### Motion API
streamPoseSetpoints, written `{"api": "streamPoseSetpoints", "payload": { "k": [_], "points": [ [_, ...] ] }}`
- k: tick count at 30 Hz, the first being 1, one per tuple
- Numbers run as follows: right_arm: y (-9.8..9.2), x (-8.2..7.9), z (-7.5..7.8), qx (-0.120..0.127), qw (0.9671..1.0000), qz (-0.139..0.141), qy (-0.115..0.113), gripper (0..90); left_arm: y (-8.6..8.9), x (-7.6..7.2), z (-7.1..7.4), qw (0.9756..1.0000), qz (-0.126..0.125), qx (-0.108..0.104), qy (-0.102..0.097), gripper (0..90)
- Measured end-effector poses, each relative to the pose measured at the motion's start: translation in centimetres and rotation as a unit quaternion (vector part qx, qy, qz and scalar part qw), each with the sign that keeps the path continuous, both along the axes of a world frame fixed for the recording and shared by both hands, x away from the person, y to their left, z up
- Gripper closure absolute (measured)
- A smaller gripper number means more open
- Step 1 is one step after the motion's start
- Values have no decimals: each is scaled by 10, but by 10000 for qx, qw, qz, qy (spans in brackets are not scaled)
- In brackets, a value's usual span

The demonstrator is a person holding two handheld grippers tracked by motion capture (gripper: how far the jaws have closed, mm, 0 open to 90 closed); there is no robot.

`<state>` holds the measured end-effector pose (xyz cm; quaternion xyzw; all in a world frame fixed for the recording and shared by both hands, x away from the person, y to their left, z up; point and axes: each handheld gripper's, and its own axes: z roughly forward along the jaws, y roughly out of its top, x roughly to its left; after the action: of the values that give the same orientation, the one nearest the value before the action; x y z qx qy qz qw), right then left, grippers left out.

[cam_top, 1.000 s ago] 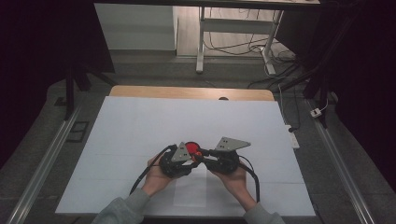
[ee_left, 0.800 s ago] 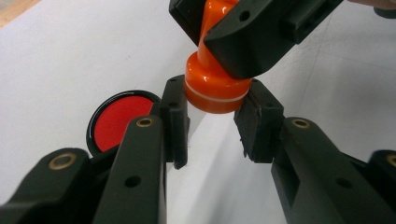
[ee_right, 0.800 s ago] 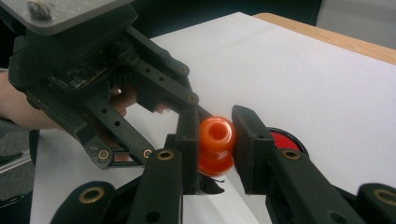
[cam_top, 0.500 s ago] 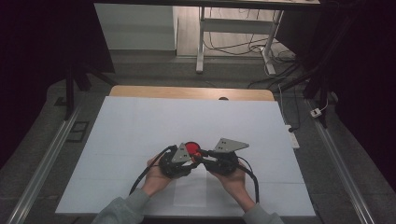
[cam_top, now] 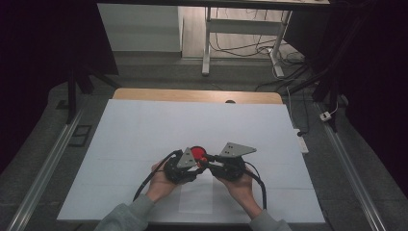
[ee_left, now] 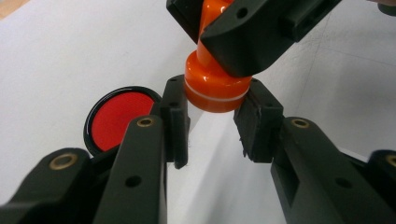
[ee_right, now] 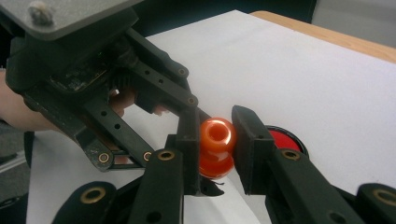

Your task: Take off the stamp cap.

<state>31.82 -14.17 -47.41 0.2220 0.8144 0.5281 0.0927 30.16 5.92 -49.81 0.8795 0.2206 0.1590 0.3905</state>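
Grippers meet low on the white tabletop, near its front edge. Right gripper fingers clamp the narrow neck of an orange stamp-like knob. Left gripper fingers bracket the knob's wide base, touching or nearly so; grip uncertain. Left gripper view adds a red disc in a black rim lying flat beside them. Broad bare white surface beyond; wooden edge, cables on floor.

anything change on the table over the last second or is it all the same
Almost nothing. The grey plate on the right gripper drifted slightly left. Both hands stayed together at the near middle, the orange stamp between the grippers beside the red ink pad on the white sheet.
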Motion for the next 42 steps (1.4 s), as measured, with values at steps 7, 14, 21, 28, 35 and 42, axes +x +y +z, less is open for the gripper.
{"api": "streamPoseSetpoints", "payload": {
  "k": [7, 14, 21, 28, 35, 42],
  "points": [
    [-18, 0, 16, 291, 9991, -272, -172, 726, -2, 1, -8, 9999, -58, -38, 148, 656],
    [-14, 0, 13, 283, 9994, -182, -124, 726, 3, 2, -6, 9998, 43, -139, 151, 655],
    [-15, 1, 12, 315, 9993, -180, -98, 725, 10, 2, -2, 9996, 98, -252, 99, 654],
    [-16, 0, 13, 380, 9990, -181, -128, 724, 18, 3, -1, 9989, 189, -405, 150, 653],
    [-17, 1, 14, 389, 9990, -178, -134, 724, 23, 3, 1, 9986, 232, -447, 144, 652],
    [-18, 1, 14, 389, 9990, -190, -148, 724, 33, 1, 5, 9977, 294, -590, 179, 652]
  ]
}}
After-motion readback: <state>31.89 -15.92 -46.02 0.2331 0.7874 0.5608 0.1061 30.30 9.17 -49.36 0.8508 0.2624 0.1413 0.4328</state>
